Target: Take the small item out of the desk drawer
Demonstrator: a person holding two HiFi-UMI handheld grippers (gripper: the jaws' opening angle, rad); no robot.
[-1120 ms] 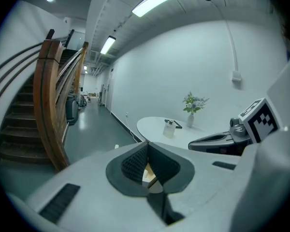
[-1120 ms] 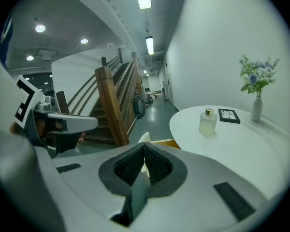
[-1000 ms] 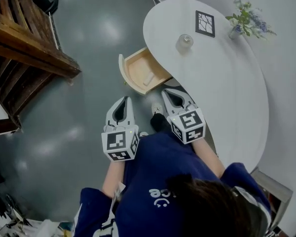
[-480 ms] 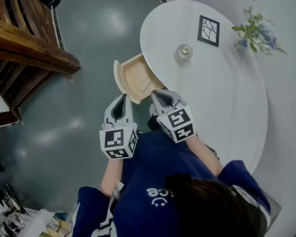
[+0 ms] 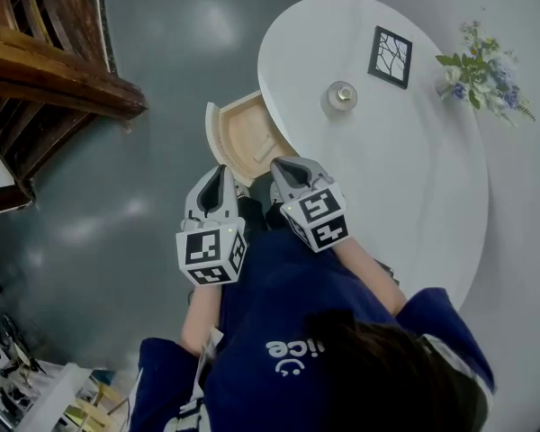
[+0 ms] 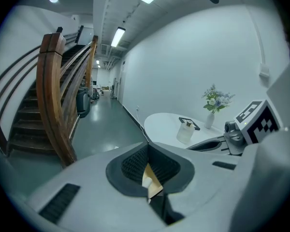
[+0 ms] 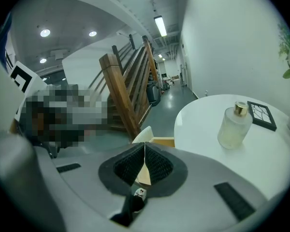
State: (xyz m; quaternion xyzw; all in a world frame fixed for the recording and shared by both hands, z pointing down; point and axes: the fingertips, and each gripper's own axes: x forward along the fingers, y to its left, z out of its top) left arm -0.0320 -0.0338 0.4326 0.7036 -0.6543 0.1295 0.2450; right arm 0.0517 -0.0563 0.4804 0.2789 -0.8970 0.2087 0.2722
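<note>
Your left hand-held gripper (image 5: pixel 218 173) and right hand-held gripper (image 5: pixel 284 164) are both clenched, jaws pressed together with nothing between them. They hang side by side just short of the open drawer (image 5: pixel 238 133), which juts out from under the curved edge of the white bench (image 5: pixel 414 187). The small item (image 6: pixel 147 182) lies on the wooden bottom of that drawer, apart from both tools; you see it through the notch of your left jaws. On the bench stand a bottle (image 5: pixel 342 94), a framed picture (image 5: pixel 390 57) and a vase of flowers (image 5: pixel 484 72).
</note>
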